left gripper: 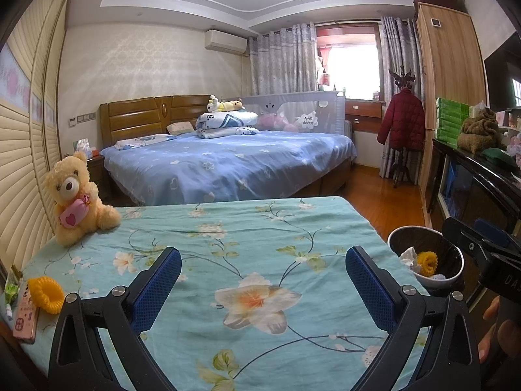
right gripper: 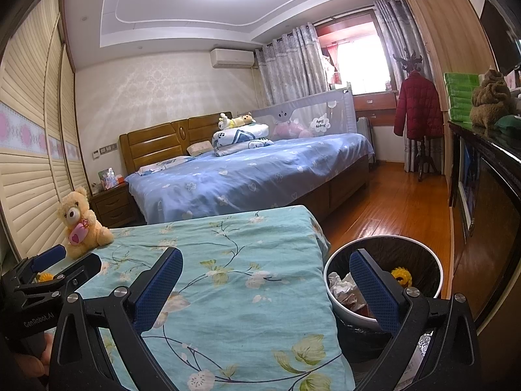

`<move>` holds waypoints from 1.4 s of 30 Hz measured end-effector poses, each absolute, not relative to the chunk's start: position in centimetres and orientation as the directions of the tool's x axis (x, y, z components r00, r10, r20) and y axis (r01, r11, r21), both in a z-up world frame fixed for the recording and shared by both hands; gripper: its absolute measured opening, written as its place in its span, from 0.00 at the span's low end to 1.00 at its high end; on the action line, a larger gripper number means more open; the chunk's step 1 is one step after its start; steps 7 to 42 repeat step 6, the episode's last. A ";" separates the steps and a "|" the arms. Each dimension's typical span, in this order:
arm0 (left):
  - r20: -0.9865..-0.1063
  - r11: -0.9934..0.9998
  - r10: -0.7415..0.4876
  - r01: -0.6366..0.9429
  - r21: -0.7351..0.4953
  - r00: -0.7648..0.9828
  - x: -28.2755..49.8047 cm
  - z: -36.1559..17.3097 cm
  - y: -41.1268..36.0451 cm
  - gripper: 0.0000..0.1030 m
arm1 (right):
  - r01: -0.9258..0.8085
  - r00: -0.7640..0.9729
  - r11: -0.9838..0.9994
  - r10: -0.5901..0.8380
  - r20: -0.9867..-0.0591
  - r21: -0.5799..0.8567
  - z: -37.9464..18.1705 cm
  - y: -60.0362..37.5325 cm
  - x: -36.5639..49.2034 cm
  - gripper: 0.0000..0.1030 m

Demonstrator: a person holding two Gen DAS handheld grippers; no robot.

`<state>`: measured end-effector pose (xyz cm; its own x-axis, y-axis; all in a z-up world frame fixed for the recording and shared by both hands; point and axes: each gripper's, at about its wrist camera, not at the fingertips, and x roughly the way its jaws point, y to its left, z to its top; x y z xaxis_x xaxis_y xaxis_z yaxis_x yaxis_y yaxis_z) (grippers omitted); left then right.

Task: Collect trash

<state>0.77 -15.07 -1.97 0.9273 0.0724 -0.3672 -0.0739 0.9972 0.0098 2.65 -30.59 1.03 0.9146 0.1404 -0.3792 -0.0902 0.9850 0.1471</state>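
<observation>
A white trash bin (right gripper: 433, 264) with a black liner stands on the floor at the right of the table. In it lie crumpled paper (right gripper: 342, 288) and a yellow ring (right gripper: 402, 275); the bin also shows in the left wrist view (left gripper: 456, 273). My right gripper (right gripper: 265, 288) is open and empty, over the table's right edge, its right finger over the bin. My left gripper (left gripper: 263, 288) is open and empty above the floral tablecloth (left gripper: 260, 228). A second yellow ring (left gripper: 45, 295) lies at the table's left edge.
A teddy bear (left gripper: 76, 197) sits at the table's far left corner. A pink phone (left gripper: 26, 316) and a green wrapper (left gripper: 11, 288) lie at the left edge. A blue bed (left gripper: 228, 163) stands beyond. A dark cabinet (left gripper: 482, 176) lines the right wall.
</observation>
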 end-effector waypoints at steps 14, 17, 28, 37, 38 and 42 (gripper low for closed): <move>-0.375 0.997 0.073 -0.076 0.007 0.924 1.1 -1.8 -14.9 0.99 | -0.092 0.906 0.984 0.147 -0.396 0.156 0.6 -30.6 2.9 1.00; -0.375 0.997 0.073 -0.076 0.007 0.924 1.1 -1.8 -14.9 0.99 | -0.092 0.906 0.984 0.147 -0.396 0.156 0.6 -30.6 2.9 1.00; -0.375 0.997 0.073 -0.076 0.007 0.924 1.1 -1.8 -14.9 0.99 | -0.092 0.906 0.984 0.147 -0.396 0.156 0.6 -30.6 2.9 1.00; -0.375 0.997 0.073 -0.076 0.007 0.924 1.1 -1.8 -14.9 0.99 | -0.092 0.906 0.984 0.147 -0.396 0.156 0.6 -30.6 2.9 1.00; -0.375 0.997 0.073 -0.076 0.007 0.924 1.1 -1.8 -14.9 0.99 | -0.092 0.906 0.984 0.147 -0.396 0.156 0.6 -30.6 2.9 1.00; -0.375 0.997 0.073 -0.076 0.007 0.924 1.1 -1.8 -14.9 0.99 | -0.092 0.906 0.984 0.147 -0.396 0.156 0.6 -30.6 2.9 1.00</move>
